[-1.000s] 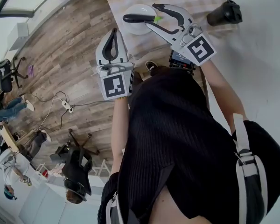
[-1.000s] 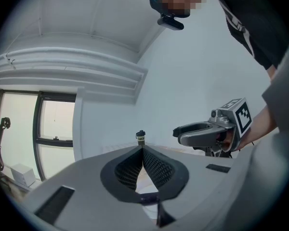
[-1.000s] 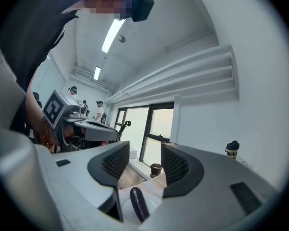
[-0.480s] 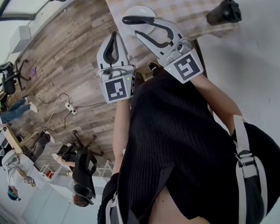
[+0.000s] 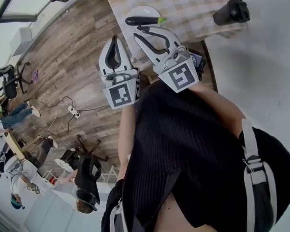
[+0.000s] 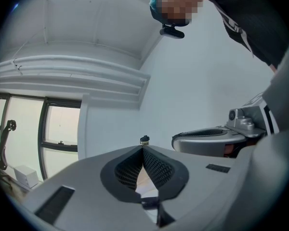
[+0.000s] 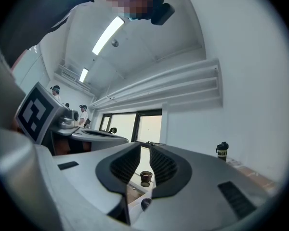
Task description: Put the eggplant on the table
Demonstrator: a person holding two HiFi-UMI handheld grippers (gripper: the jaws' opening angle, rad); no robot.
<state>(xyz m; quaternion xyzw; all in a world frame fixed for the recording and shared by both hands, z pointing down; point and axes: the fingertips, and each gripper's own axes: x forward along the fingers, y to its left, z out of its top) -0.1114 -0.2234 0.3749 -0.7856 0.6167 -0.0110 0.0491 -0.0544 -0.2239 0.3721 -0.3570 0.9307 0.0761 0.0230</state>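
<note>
Fingers of your left gripper (image 6: pixel 143 150) are pressed together with nothing in them. You hold it off to the side, over the floor (image 5: pixel 72 42), so I think it is just waiting and keeping out of the way. Your right gripper (image 5: pixel 139 30) has a thin gap between its fingers, and they are closing on nothing. It sits just in front of the eggplant (image 5: pixel 137 20) and does not touch it.

The eggplant lies flat on its side on a white plate (image 5: pixel 146 8), with its green stem pointing to the right. The plate stands on the table (image 5: pixel 198 4), near the edge closest to you. That makes it easy to reach. I think the eggplant is safe there and will not roll off.

A checked cloth covers the table. A black bottle (image 5: pixel 231 12) stands at its far right corner, well apart from the plate. The floor is made of brown wood boards. A white cord (image 5: pixel 63 108) lies on it, and an office chair (image 5: pixel 6 79) stands far off to the left. The walls are plain white.
</note>
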